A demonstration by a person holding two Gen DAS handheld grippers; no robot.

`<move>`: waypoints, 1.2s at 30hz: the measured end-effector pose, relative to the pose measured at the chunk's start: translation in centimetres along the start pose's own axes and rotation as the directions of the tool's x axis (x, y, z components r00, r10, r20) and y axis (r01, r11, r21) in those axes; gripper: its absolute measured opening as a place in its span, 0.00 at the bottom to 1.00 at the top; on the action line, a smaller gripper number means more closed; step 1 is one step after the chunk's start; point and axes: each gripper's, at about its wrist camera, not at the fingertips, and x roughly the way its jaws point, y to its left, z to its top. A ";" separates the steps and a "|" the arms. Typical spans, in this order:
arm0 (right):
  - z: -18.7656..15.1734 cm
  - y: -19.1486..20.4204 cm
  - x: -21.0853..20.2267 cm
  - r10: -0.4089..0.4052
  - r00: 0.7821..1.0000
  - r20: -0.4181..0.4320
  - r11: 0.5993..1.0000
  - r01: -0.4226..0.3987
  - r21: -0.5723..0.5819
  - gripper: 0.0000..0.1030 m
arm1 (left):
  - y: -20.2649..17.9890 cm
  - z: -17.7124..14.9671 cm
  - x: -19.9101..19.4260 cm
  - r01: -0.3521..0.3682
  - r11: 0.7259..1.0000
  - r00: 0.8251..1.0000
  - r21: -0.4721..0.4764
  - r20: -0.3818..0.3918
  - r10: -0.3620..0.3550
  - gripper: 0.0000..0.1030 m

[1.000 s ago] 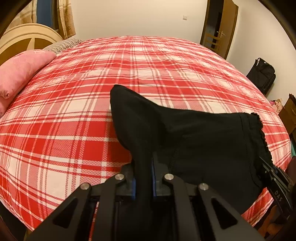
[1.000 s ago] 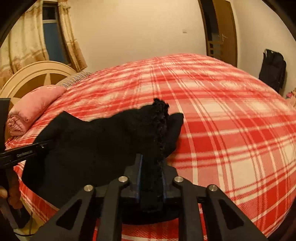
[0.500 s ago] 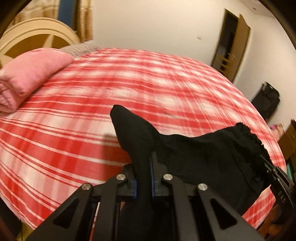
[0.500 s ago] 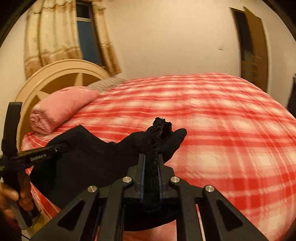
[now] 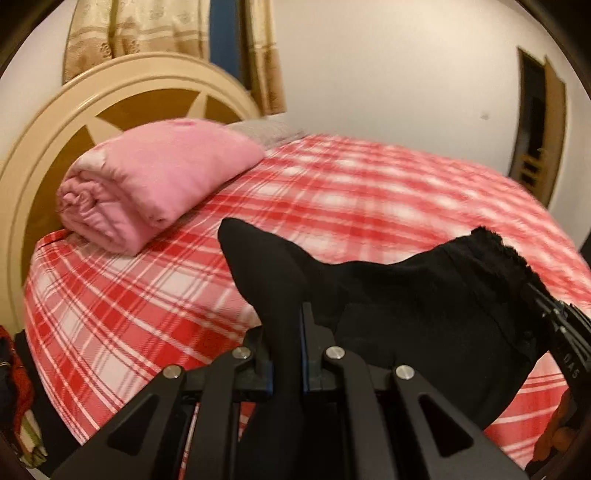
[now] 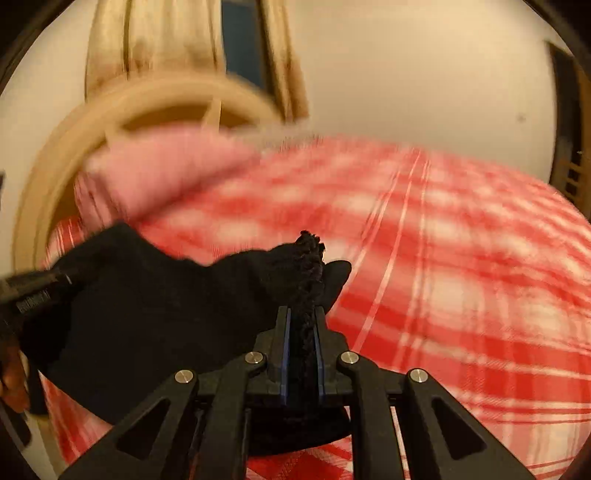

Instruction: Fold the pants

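Surface: bed with red-and-white plaid cover [image 5: 351, 192], filling most of both views. Cream arched headboard [image 5: 122, 92] at 10 o'clock, gold curtains [image 5: 155, 29] at 12 o'clock above it, plain pale wall beyond. Dark doorway [image 5: 535, 125] at 2 o'clock. Right wrist view is motion-blurred.

Count: one pair of black pants [image 5: 417, 306]; one rolled pink blanket [image 5: 155, 184] at 10 o'clock, lying on the cover against the headboard; two grippers.

Left gripper [image 5: 286, 343]: fingers pressed together on a fold of the pants, cloth peak standing up past the tips toward 12 o'clock. Right gripper [image 6: 303, 332]: clamped on the ruffled black edge of the same garment. In the left view it shows at 4 o'clock, at the frilled end.

Pants hang stretched between the two grippers, above the near part of the bed; whether the lower cloth touches the cover I cannot tell.

Edges: near bed edge at 7 o'clock in the left view. Bare plaid from 12 to 3 o'clock beyond the pants; blanket well apart from them.
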 end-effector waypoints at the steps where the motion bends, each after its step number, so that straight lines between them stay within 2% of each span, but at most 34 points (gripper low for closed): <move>1: -0.7 0.0 1.3 -0.037 0.998 -0.048 0.999 0.036 -0.016 0.13 | 0.3 -0.3 1.0 -0.006 1.000 1.000 -0.008 -0.020 0.006 0.10; 2: -1.2 0.0 1.8 -0.043 0.997 -0.062 0.999 0.042 -0.021 0.18 | 0.8 -0.8 2.2 -0.012 1.000 0.999 -0.017 -0.050 0.011 0.10; 3: -1.7 -0.1 1.8 -0.044 0.997 -0.056 0.999 0.043 -0.022 0.19 | 1.2 -1.6 3.5 -0.021 0.999 0.996 -0.026 -0.090 0.018 0.10; 5: -1.9 -0.3 1.6 -0.044 0.998 -0.053 0.999 0.043 -0.020 0.30 | 1.8 -3.3 5.5 -0.058 0.998 0.987 -0.034 -0.150 0.053 0.14; 6: -2.0 -0.6 1.5 -0.050 0.997 -0.057 0.999 0.049 -0.021 0.34 | 2.1 -4.2 6.5 -0.074 0.997 0.982 -0.038 -0.176 0.067 0.21; 7: -2.0 -0.8 1.5 -0.057 0.997 -0.060 0.998 0.056 -0.020 0.42 | 2.3 -4.7 6.7 -0.088 0.995 0.980 -0.039 -0.184 0.079 0.31; 8: -2.1 -1.0 1.5 -0.061 0.996 -0.062 0.998 0.060 -0.014 0.48 | 2.4 -5.2 6.9 -0.116 0.992 0.977 -0.038 -0.184 0.107 0.37; 10: -2.2 -1.9 1.0 -0.054 0.997 -0.063 0.998 0.055 0.026 0.52 | 2.3 -5.4 6.7 -0.171 0.985 0.974 -0.022 -0.158 0.166 0.58; 11: -2.4 -2.3 0.6 -0.043 0.997 -0.064 0.998 0.047 0.052 0.53 | 2.3 -5.5 6.6 -0.199 0.980 0.969 -0.008 -0.151 0.195 0.62; 13: -2.8 -3.0 -0.3 -0.032 0.997 -0.065 0.996 0.037 0.085 0.54 | 2.6 -5.6 6.4 -0.230 0.973 0.962 0.003 -0.154 0.228 0.78; 16: -3.3 -3.3 -1.9 -0.027 0.999 -0.046 0.992 0.032 0.125 0.55 | 4.0 -5.8 5.7 -0.270 0.963 0.949 -0.015 -0.172 0.264 0.95; 18: -3.8 -3.2 -2.9 -0.051 0.998 -0.038 0.988 0.056 0.142 0.55 | 4.9 -6.2 5.2 -0.292 0.956 0.940 -0.021 -0.188 0.284 1.00; 22: -4.7 -2.5 -5.1 -0.098 0.995 -0.014 0.983 0.099 0.156 0.55 | 6.3 -7.7 4.1 -0.293 0.955 0.935 -0.056 -0.227 0.273 1.00; 29: -5.6 0.2 -9.3 -0.042 0.998 0.050 0.987 0.034 0.159 0.55 | 7.4 -9.2 1.3 -0.298 0.947 0.930 -0.119 -0.258 0.261 1.00; 32: -5.5 1.6 -10.3 -0.018 0.999 0.047 0.991 0.012 0.132 0.55 | 6.9 -9.2 -0.3 -0.287 0.948 0.937 -0.134 -0.242 0.250 1.00; 36: -5.8 3.2 -11.4 -0.054 0.999 0.008 0.993 0.052 0.110 0.57 | 5.4 -9.2 -2.6 -0.248 0.962 0.955 -0.112 -0.192 0.224 1.00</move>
